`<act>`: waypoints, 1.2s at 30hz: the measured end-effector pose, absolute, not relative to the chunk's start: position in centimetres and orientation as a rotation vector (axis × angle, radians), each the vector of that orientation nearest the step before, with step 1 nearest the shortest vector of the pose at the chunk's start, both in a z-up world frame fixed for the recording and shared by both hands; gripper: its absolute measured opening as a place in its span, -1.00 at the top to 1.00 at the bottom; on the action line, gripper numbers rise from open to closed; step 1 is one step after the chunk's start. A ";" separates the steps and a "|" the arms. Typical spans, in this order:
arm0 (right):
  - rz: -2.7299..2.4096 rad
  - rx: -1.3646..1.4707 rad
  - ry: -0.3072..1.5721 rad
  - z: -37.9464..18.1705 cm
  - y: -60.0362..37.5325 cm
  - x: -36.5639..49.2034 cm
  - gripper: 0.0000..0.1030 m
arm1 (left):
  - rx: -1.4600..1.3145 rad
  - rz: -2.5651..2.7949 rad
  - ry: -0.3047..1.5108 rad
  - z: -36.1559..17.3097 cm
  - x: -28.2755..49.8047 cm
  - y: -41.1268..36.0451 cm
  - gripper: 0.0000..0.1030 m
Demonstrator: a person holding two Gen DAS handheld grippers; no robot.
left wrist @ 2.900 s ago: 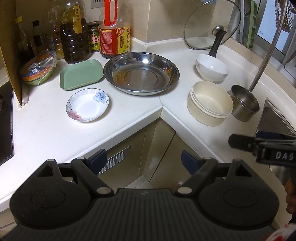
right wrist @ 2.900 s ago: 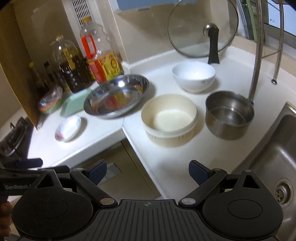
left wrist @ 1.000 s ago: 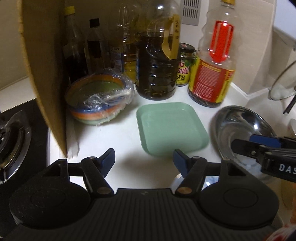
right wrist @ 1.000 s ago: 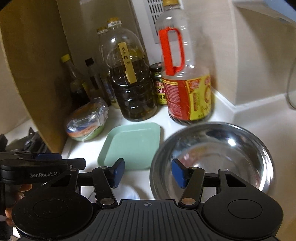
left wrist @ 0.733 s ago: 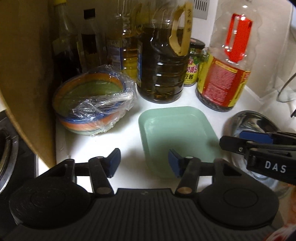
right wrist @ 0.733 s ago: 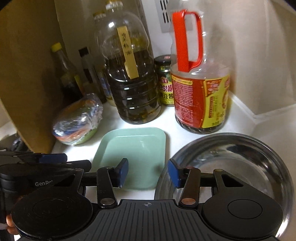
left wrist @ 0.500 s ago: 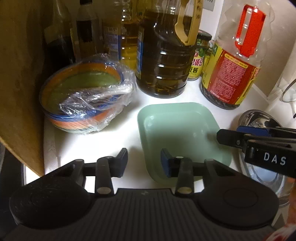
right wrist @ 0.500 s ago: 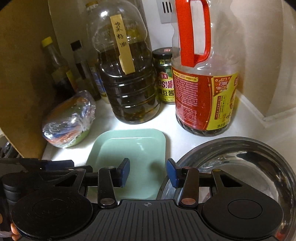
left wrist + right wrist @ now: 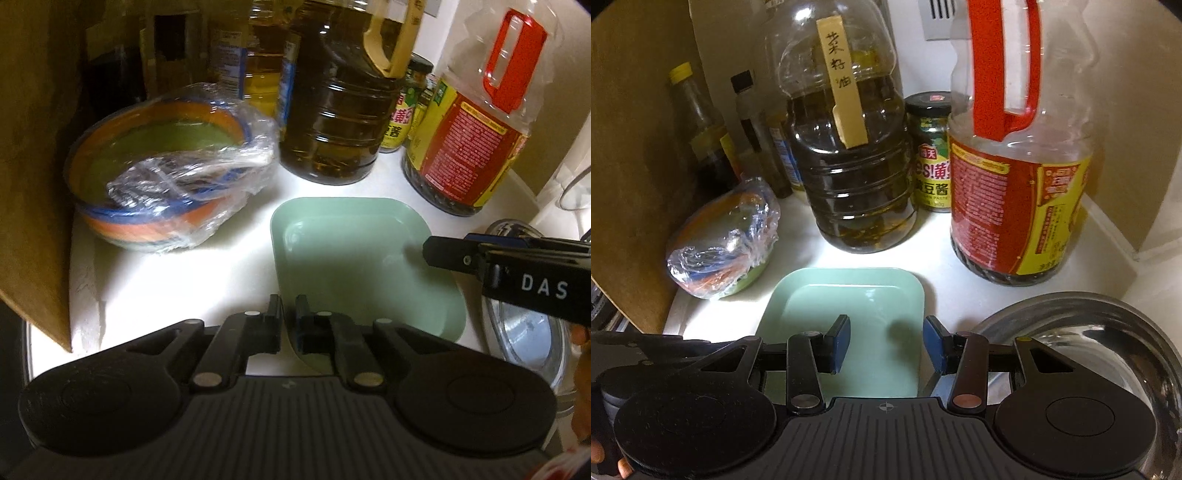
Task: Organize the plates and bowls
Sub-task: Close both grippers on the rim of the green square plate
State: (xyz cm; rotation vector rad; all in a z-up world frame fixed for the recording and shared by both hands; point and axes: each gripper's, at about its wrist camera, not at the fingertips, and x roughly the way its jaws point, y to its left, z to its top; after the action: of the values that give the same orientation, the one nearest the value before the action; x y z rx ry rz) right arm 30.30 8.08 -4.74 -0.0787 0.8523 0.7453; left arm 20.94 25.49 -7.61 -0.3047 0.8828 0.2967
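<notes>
Green plate [image 9: 354,254] flat on the table [image 9: 177,280], before the oil bottle [image 9: 332,107]. Left gripper [image 9: 289,314] jaws pinching its near-left rim; right gripper [image 9: 886,343] jaws spread above it.

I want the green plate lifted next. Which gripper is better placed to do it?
Left. The left gripper is already shut on the near-left rim of the green plate. The right gripper hangs open over the plate's right edge, gripping nothing.
</notes>
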 end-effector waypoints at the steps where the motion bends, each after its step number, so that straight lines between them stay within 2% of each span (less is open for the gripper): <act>1: 0.750 -0.083 0.856 -4.8 8.3 30.3 0.12 | -0.310 0.298 0.885 -7.6 20.7 25.7 0.86; 6: 0.786 -0.102 0.883 -5.2 9.2 30.0 0.15 | -0.330 0.320 0.898 -7.4 19.1 26.6 0.87; 14: 0.809 -0.135 0.939 -6.0 10.7 28.7 0.36 | -0.355 0.362 0.909 -7.3 17.1 27.9 0.87; 20: 0.785 -0.113 0.972 -7.0 10.5 28.3 0.63 | -0.336 0.361 0.903 -7.4 17.3 27.8 0.87; 22: 0.774 -0.099 0.969 -7.0 10.2 28.3 0.79 | -0.338 0.362 0.903 -7.4 17.3 27.8 0.88; 24: 0.769 -0.078 0.964 -6.9 9.7 28.3 0.85 | -0.339 0.359 0.902 -7.3 17.3 27.7 0.88; 36: 0.759 -0.019 0.907 -3.5 6.9 27.0 0.87 | -0.322 0.327 0.851 -4.5 16.8 26.2 0.88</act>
State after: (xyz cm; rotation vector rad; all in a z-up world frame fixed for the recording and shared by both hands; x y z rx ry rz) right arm 26.97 6.87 -3.51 -0.0188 0.9067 0.7588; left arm 16.80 26.20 -4.47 -0.3221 0.8515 0.3272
